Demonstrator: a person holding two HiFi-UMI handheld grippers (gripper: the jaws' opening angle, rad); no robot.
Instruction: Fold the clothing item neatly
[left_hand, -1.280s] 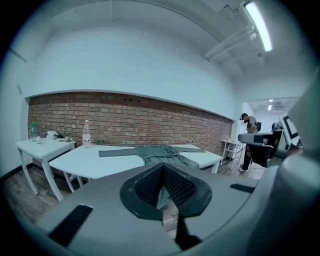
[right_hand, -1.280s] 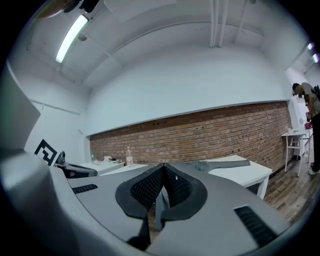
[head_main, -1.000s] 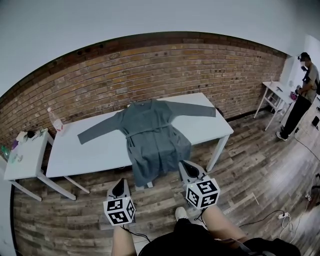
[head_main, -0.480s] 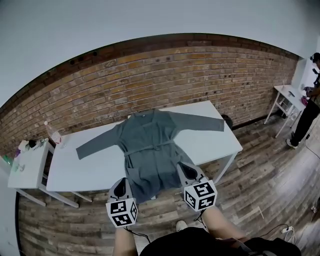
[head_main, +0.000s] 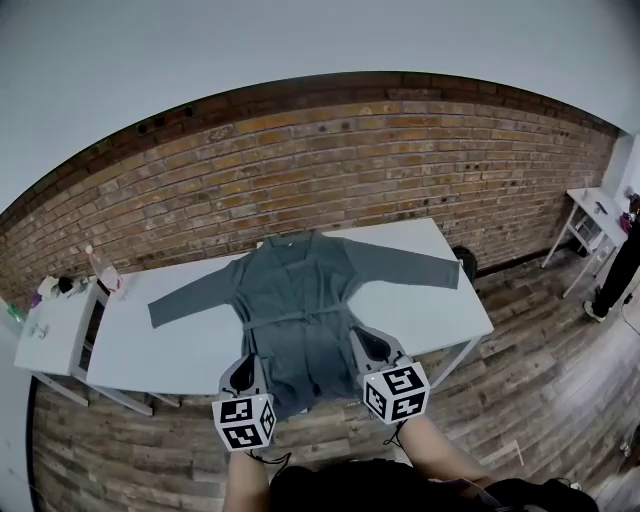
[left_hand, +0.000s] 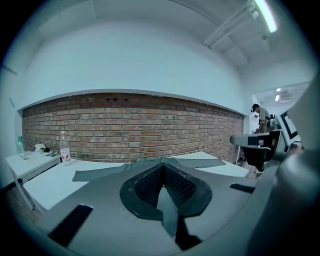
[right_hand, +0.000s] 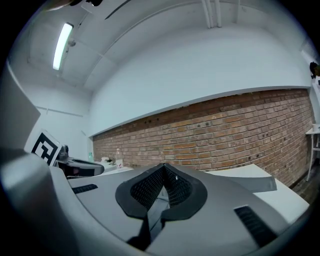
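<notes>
We've L claw (head_main: 243, 374) & R claw (head_main: 371, 346) both pressed together, empty, by robe (head_main: 292, 300) spread on bench (head_main: 430, 300). Bottle (head_main: 98, 264) label too small to read.

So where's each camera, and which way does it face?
Head view: person's head, down onto grey garment on white table; left gripper, right gripper, forearms show.
Left gripper view: on left gripper, along its shut jaws toward garment and brick wall; right gripper at right.
Right gripper view: on right gripper, level toward the wall; left gripper at left.
Shared: both gripper views show the bottle.
</notes>
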